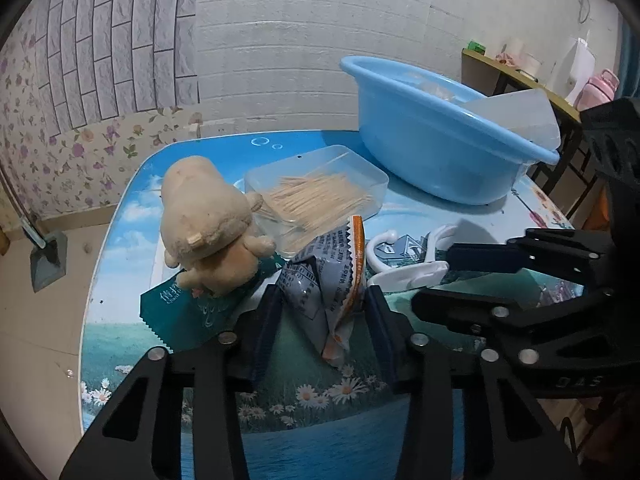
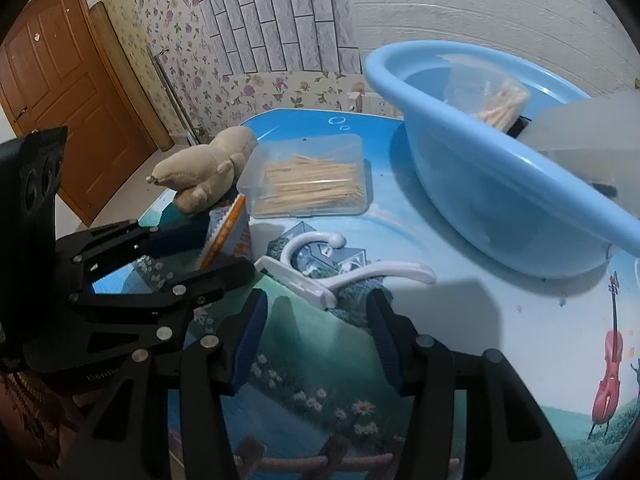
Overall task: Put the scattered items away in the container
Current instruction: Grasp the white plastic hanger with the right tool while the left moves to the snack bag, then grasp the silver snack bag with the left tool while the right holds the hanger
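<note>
My left gripper [image 1: 322, 306] is shut on a grey and orange snack packet [image 1: 324, 268], held upright just above the picture-printed table [image 1: 320, 432]. From the right wrist view, the left gripper [image 2: 224, 254] pinches that packet [image 2: 228, 232]. A white plastic hook hanger [image 2: 344, 274] lies on the table, its near end between the tips of my right gripper [image 2: 318, 312], whose pads stand apart from it. The left wrist view shows the right gripper [image 1: 434, 278] around the hanger [image 1: 404, 258]. The blue basin [image 1: 440, 152] stands at the back right.
A tan plush toy [image 1: 204, 216] sits on a green packet [image 1: 180, 304] at the left. A clear box of toothpicks [image 1: 320, 196] lies in front of the basin. The basin [image 2: 480, 200] holds a bag of wooden pieces [image 2: 500, 100] and a translucent lid [image 2: 580, 140].
</note>
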